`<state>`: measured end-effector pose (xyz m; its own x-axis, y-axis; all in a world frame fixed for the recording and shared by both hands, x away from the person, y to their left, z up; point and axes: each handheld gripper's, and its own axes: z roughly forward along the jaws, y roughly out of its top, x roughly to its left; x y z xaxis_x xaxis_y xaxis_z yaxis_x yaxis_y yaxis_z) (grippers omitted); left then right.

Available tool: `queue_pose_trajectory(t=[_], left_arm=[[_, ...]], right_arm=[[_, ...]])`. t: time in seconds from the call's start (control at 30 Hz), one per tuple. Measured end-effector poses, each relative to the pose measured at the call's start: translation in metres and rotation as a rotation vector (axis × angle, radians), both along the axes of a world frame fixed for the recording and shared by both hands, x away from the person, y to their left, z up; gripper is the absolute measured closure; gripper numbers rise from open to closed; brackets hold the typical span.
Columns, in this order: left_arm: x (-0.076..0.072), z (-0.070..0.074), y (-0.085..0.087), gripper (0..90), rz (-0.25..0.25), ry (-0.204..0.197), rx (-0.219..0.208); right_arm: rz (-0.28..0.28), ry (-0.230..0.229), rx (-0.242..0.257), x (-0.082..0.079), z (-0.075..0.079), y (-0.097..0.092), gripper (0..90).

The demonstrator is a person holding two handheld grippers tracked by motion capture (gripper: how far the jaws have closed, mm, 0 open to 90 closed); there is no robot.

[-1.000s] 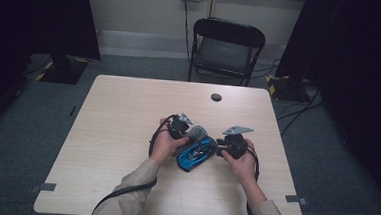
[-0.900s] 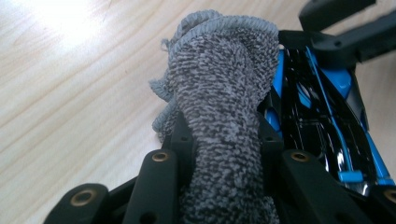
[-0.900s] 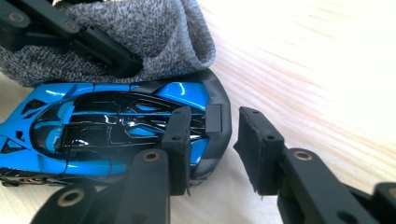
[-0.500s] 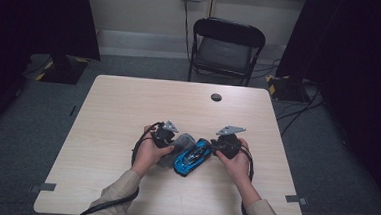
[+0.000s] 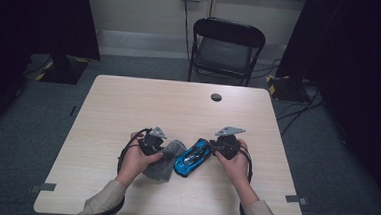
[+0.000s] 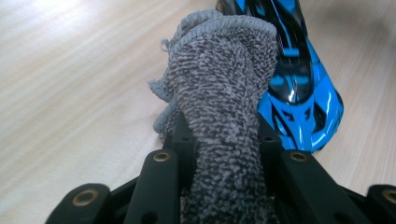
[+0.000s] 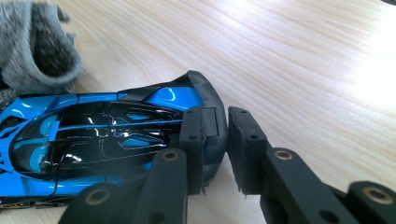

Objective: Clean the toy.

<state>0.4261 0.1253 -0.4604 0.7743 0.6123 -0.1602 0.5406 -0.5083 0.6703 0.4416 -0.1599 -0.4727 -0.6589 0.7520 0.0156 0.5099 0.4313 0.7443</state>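
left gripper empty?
No: in the left gripper view the left gripper is clamped on a grey cloth beside the blue toy car.

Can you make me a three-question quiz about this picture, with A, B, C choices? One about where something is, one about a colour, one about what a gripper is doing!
1. Where is the toy car?
A. on the chair
B. on the table between the two grippers
C. on the floor

2. What colour is the cloth?
A. grey
B. red
C. yellow

3. What is the right gripper doing?
A. hanging open above the table
B. squeezing the cloth
C. pinching the car's rear wing

Answers: 1 B, the high view shows the car lying on the table between both hands. 2 A, the left gripper holds a grey cloth. 3 C, its jaws are closed on the black rear wing.
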Motion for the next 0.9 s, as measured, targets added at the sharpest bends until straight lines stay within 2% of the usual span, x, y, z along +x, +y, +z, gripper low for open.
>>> queue_pose_trajectory(t=[0.17,0.23,0.37,0.5,0.63,0.7,0.9], left_arm=[[0.02,0.008,-0.011,69.5,0.045,-0.022,-0.016],[0.028,0.006,-0.019,69.5,0.048,-0.02,-0.003],[0.042,0.0,-0.035,69.4,0.072,-0.03,-0.022],[0.053,-0.004,-0.051,69.2,0.058,-0.026,-0.004],[0.056,-0.009,-0.062,69.1,0.049,-0.01,0.005],[0.055,-0.012,-0.064,69.3,0.025,-0.003,0.005],[0.05,-0.011,-0.059,69.6,0.002,0.001,0.014]], right_arm=[[0.003,-0.001,0.008,0.0,-0.001,-0.001,76.7],[0.004,0.002,0.016,0.001,-0.001,-0.002,76.7],[-0.001,0.002,0.021,0.001,-0.002,-0.003,76.8],[0.001,0.003,0.028,0.002,-0.002,-0.004,76.9],[-0.001,0.001,0.027,0.001,-0.002,-0.004,76.9],[-0.001,0.001,0.025,0.001,-0.002,-0.004,76.9],[0.001,-0.005,0.013,0.001,-0.001,-0.002,76.8]])
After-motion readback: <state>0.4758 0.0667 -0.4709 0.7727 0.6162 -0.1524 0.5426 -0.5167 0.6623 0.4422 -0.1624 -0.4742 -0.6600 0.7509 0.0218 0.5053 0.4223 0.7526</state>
